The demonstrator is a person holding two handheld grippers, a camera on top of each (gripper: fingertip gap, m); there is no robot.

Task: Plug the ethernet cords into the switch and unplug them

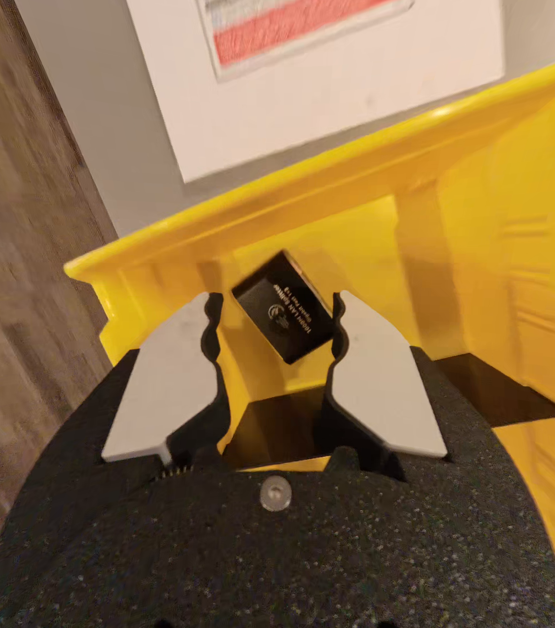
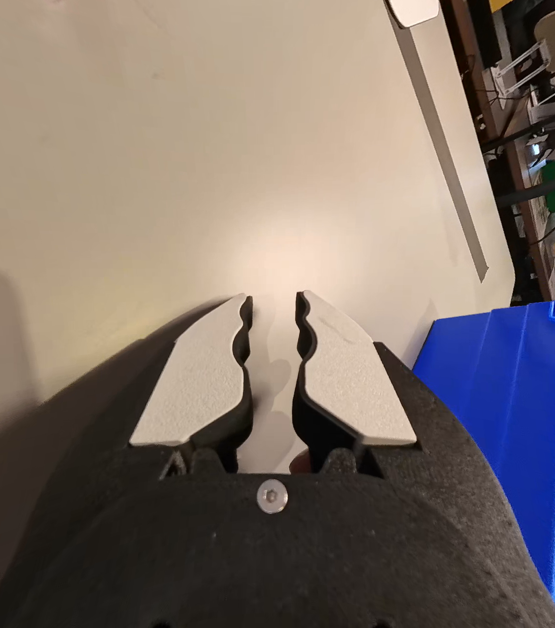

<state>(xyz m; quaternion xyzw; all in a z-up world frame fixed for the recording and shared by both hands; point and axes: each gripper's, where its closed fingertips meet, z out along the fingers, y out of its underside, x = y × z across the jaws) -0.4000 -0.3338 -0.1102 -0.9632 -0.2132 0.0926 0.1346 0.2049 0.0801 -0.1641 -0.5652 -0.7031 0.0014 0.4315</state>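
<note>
Switch (image 1: pixel 284 310): small black box with white print on its top face, lying tilted inside the yellow bin (image 1: pixel 337 217), just ahead of your left gripper (image 1: pixel 274 300). It sits between the spread fingertips; its lower right corner looks to be at or near the right finger, contact not certain.

Handling, judged: light, rigid, smooth-cased, so likely to skid or twist if you pinch it by a corner. Take it across the two long sides, squarely, and hold firm while plugging, since it will not stay put on its own.

Left gripper: jaws wide, holding nothing.

Right gripper (image 2: pixel 274 299): jaws narrowly parted, empty, over a bare pale table (image 2: pixel 133 153), with a blue bin (image 2: pixel 507 390) to its right.

Not shown: the cords; none appear in either view. The switch's ports are hidden; only a thin pale edge shows at its far end. The left view is blurred. A dark flat patch (image 1: pixel 493 387) in the yellow bin cannot be identified.
</note>
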